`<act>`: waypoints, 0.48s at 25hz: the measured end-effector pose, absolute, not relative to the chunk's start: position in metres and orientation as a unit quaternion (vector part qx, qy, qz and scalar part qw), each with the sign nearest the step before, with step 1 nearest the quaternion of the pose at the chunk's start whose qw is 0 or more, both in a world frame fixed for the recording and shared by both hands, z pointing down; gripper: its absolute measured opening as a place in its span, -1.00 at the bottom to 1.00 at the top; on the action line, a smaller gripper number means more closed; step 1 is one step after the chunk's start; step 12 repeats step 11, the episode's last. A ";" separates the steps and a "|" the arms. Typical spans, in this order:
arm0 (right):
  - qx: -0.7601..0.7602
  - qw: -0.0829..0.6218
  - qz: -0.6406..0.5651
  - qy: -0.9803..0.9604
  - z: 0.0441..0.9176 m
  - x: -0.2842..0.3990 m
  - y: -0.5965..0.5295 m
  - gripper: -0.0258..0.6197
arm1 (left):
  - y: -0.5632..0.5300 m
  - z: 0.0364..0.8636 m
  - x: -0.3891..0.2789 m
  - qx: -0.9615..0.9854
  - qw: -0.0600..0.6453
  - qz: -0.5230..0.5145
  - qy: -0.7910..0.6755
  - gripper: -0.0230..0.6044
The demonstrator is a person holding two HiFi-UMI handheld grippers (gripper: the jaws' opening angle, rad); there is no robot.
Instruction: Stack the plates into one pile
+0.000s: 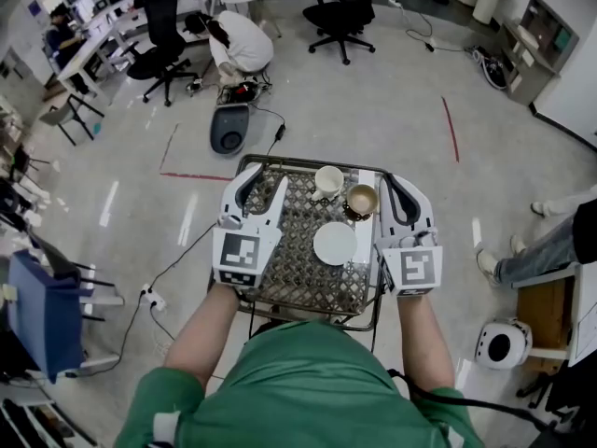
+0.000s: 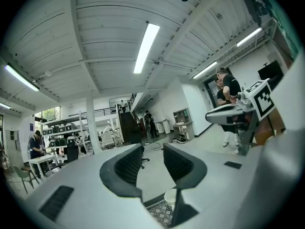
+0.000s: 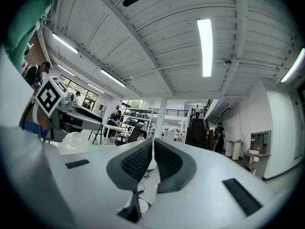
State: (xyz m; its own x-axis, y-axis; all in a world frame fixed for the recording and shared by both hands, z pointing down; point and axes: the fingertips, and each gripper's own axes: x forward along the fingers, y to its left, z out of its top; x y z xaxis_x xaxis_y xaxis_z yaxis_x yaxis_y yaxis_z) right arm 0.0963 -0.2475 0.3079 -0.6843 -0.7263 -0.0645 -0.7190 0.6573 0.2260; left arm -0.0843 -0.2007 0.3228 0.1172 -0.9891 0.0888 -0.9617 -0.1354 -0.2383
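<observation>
Head view, left gripper [image 1: 262, 187]: jaws spread, nothing between them, over the left part of the mesh table [image 1: 280, 292].
Head view, right gripper [image 1: 389, 183]: jaws pressed together, empty.
Head view, white plate [image 1: 335, 244]: between the grippers, just beside the right one's body.
Head view, around: white cup [image 1: 327, 181] and brown bowl [image 1: 362, 200] lie between the jaw tips; a crouching person [image 1: 238, 45] is well beyond.
Left gripper view: only a cup rim shows below the open jaws, partly cut off.
Right gripper view: a white rim [image 3: 141, 207] sits under the closed jaws, too hidden to name.
</observation>
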 end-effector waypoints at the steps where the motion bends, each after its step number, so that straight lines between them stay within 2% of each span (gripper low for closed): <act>1: 0.397 0.015 -0.118 -0.910 0.309 0.099 -0.246 -0.82 | -0.199 0.328 -0.083 -0.745 0.057 -0.115 0.655 -0.44; 12: 0.393 0.010 -0.115 -0.912 0.310 0.103 -0.245 -0.82 | -0.199 0.310 -0.073 -0.742 0.074 -0.117 0.656 -0.44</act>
